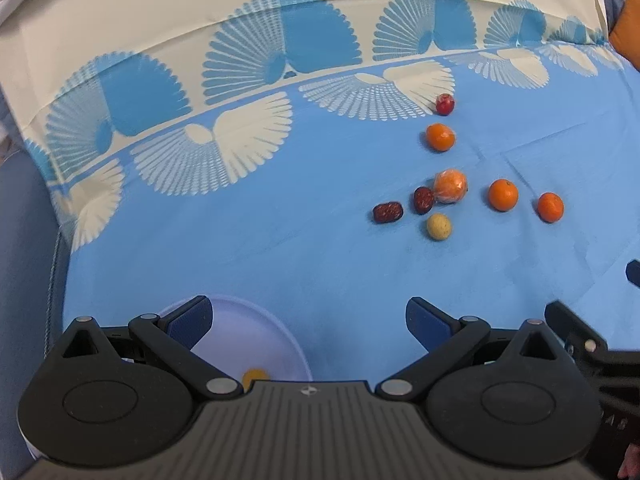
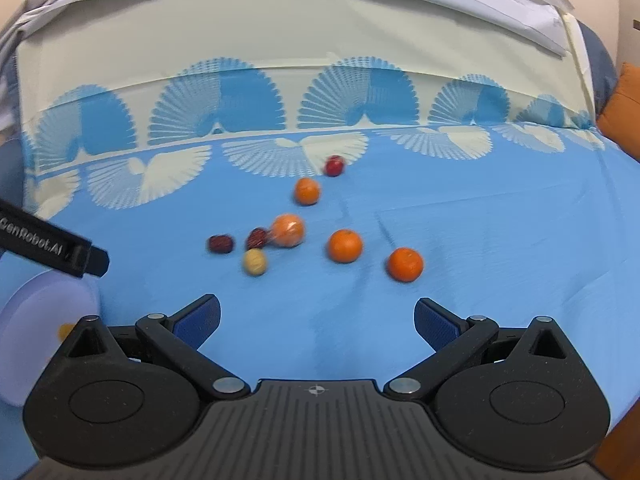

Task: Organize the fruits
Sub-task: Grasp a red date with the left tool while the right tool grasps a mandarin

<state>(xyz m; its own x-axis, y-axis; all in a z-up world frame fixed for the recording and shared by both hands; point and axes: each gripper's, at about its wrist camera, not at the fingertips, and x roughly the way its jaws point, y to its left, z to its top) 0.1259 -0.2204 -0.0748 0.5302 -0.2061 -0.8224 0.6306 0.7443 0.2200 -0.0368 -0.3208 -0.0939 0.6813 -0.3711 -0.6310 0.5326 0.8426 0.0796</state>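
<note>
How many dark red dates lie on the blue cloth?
2. One date lies alone, left of the cluster; the other date sits against the wrapped orange. None looks hidden, though the tongs block the near cloth.

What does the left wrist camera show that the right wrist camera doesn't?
Only the left wrist view shows the left gripper, open over the lavender plate. Only the right wrist view shows the right gripper, open, and lettering on the other gripper's finger. Both show the same fruit on the blue cloth: the wrapped orange, two dark dates and the red fruit.
</note>
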